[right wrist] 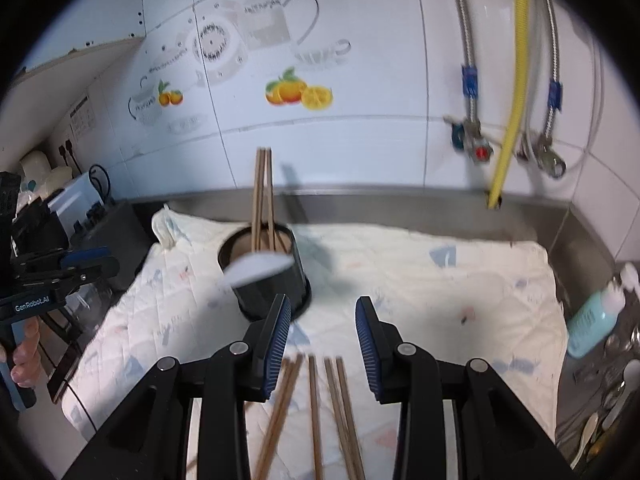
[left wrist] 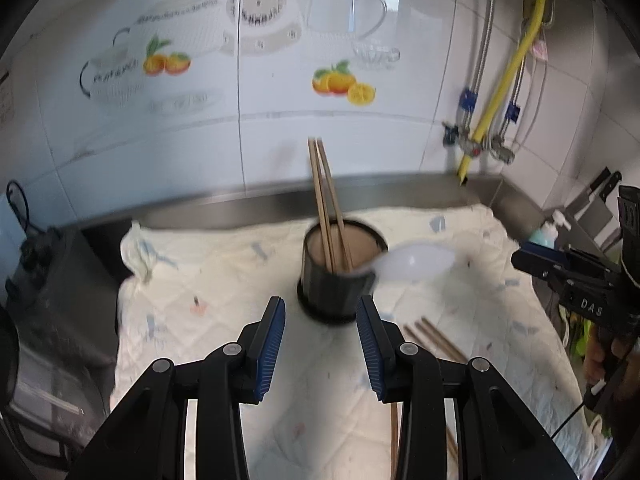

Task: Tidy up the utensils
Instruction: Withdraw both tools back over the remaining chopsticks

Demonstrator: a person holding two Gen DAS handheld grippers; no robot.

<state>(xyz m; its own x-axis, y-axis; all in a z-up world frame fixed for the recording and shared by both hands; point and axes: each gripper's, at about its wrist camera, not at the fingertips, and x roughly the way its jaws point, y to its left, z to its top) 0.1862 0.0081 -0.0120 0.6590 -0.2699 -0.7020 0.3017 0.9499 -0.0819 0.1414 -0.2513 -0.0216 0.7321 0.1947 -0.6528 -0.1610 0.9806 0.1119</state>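
A dark round utensil holder [left wrist: 340, 276] [right wrist: 272, 280] stands on a white quilted cloth [left wrist: 224, 280] [right wrist: 440, 292]. Wooden chopsticks [left wrist: 326, 204] [right wrist: 262, 200] stand in it, and a white spoon [left wrist: 416, 266] [right wrist: 256, 266] leans out over its rim, blurred. Several loose chopsticks [right wrist: 316, 412] [left wrist: 434, 338] lie on the cloth. My left gripper [left wrist: 320, 340] is open and empty just in front of the holder. My right gripper [right wrist: 323, 340] is open and empty above the loose chopsticks, to the right of the holder. Each gripper also shows in the other's view [left wrist: 560, 270] [right wrist: 76, 268].
A steel counter rim [right wrist: 400, 204] and tiled wall run behind the cloth. Hoses and valves [right wrist: 500, 148] hang at the right. A blue soap bottle [right wrist: 592, 320] and cutlery [right wrist: 612, 400] sit at the right edge. Dark appliances [left wrist: 52, 288] stand at the left. Cleavers [left wrist: 600, 196] hang at the right.
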